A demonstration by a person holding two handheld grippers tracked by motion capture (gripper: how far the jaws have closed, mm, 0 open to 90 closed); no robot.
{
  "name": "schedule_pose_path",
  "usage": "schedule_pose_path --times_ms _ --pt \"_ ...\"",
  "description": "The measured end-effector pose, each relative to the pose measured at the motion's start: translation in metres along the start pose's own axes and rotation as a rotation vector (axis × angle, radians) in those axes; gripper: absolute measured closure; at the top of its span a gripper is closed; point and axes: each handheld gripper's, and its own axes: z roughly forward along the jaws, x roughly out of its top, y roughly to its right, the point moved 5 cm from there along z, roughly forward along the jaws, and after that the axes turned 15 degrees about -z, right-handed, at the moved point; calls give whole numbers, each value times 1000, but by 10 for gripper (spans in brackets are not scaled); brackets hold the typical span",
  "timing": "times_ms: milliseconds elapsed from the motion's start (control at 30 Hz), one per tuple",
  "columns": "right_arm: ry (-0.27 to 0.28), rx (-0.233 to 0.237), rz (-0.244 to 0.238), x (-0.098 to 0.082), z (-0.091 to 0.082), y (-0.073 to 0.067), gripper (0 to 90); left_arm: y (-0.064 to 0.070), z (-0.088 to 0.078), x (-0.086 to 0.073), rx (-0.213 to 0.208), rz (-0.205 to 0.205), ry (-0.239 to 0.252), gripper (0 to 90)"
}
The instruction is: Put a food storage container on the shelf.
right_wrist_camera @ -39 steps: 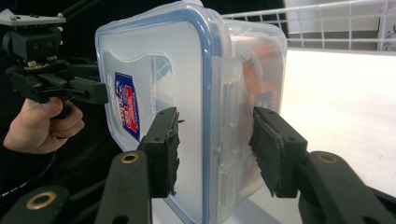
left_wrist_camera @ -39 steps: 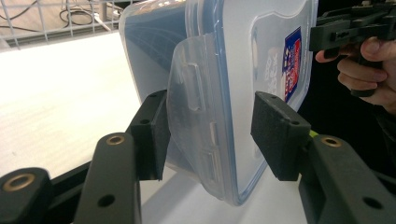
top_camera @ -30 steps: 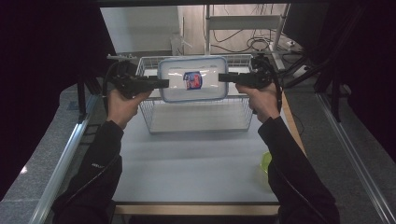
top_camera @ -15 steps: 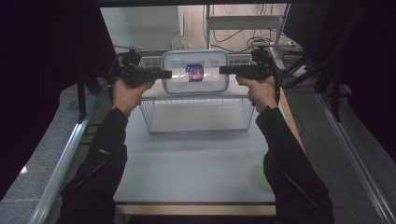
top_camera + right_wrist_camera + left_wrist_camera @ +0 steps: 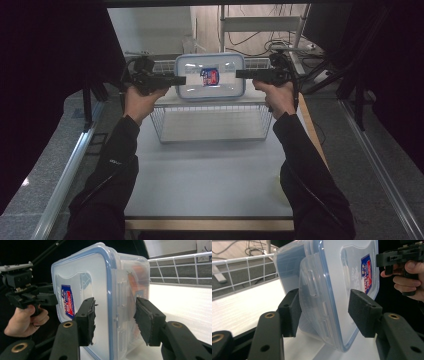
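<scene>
Bench [image 5: 210, 180] carries a white wire basket [image 5: 215, 125] toward its far end. A clear plastic container [image 5: 210, 77] with a blue-rimmed lid stands on edge at the basket's far rim, lid facing the person. The high view gives that layout. It does not give the pads or the contents, which the tool cameras do.

Left tool [image 5: 180, 80] is at the container's left end, right tool [image 5: 240, 74] at its right end, both above the basket.

Left gripper view: the container end sits between the jaws. One pad is against the side latch, while the other stands just off the lid, so it is not clamped, and the jaws have just been opening.

Right gripper view: the jaws straddle the other end with the pads very close, and I cannot tell if they press.

A red-and-blue label [image 5: 210, 77] is on the lid. The right gripper view shows something orange [image 5: 131, 282] inside through the wall, too unclear to identify.
</scene>
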Motion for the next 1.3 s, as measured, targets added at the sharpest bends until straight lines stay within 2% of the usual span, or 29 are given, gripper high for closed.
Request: schedule_pose_path --times_ms 100,467,633,667,700,767,800,933,1000,1033,1067,1133,1200,1233,1300 --pt "7 -1 6 -1 1 2 500 0 1 1 47 25 5 412" --pt "13 -18 3 -1 3 2 491 -1 2 1 43 21 9 401" --pt "-9 -47 -24 -4 5 3 493 -3 7 -4 98 57 -13 359" --pt "-13 -37 -19 -5 6 2 482 -3 6 -2 86 43 20 343" --pt "-22 -48 -17 -6 6 2 479 -4 5 -1 73 25 17 344" --pt "-26 -73 -22 -8 7 5 481 -5 7 -4 125 66 -11 378" --pt "-14 -61 -13 -7 6 5 486 -5 9 -5 146 80 -19 378" --pt "-13 -66 -14 -8 6 6 488 -6 11 -7 135 87 -10 341" --pt "-11 -73 -29 -8 6 5 494 -6 11 -8 126 88 -3 315" --pt "-6 -83 -64 -7 4 4 510 -5 9 -9 125 99 7 303" --pt "-6 -83 -64 -7 4 4 510 -5 9 -9 125 99 7 304" --pt "2 -112 -107 -7 -1 1 545 -3 6 -12 128 108 17 311" --pt "4 -104 -133 -8 -6 -3 591 -3 0 -17 136 115 31 361" --pt "2 -109 -152 -11 -10 -7 643 -3 -2 -18 134 116 34 413" --pt "-5 -116 -200 -16 -13 -13 725 -3 -5 -25 115 106 29 507"
